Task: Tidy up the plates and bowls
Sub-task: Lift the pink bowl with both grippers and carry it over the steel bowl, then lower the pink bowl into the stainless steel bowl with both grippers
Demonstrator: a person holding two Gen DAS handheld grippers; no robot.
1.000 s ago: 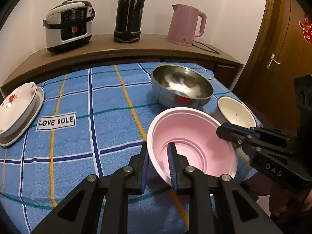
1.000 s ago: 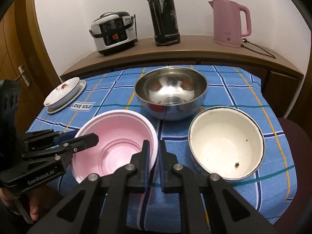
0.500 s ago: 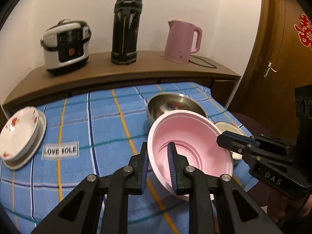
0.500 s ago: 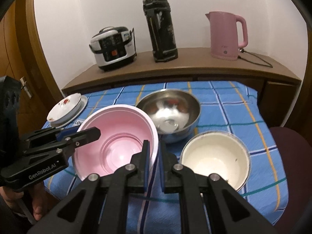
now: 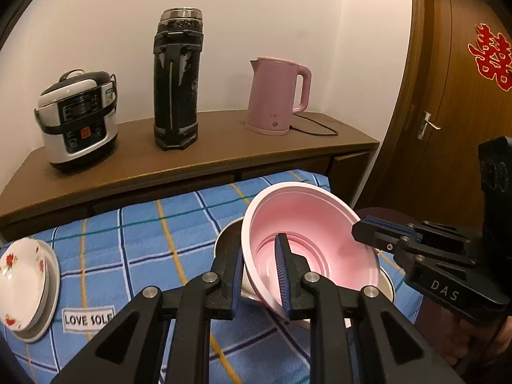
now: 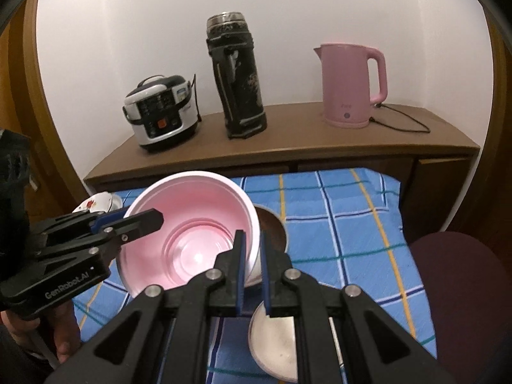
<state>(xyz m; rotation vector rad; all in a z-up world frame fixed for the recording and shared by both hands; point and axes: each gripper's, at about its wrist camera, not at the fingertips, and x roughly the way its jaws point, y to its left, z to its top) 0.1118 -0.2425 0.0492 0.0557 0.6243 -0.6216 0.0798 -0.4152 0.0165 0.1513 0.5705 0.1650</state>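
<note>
A pink plastic bowl (image 5: 307,224) (image 6: 192,220) hangs in the air above the blue checked tablecloth (image 5: 134,240), gripped on two sides. My left gripper (image 5: 260,275) is shut on its near rim. My right gripper (image 6: 252,265) is shut on the opposite rim and shows in the left wrist view as black fingers (image 5: 377,230). Below the pink bowl, a steel bowl (image 5: 225,243) (image 6: 272,227) is mostly hidden. A white enamel bowl (image 6: 275,345) sits under my right gripper. At the table's left edge, a floral bowl (image 5: 19,284) rests on a plate.
A rice cooker (image 5: 78,118), a tall black flask (image 5: 177,80) and a pink kettle (image 5: 276,96) with its cord stand on the wooden sideboard (image 5: 192,163) behind the table. A wooden door (image 5: 454,96) is at the right, a dark red seat (image 6: 457,262) beside the table.
Both grippers have risen together with the pink bowl, lifting it off the tablecloth. It now hangs over the steel bowl and hides most of it.
</note>
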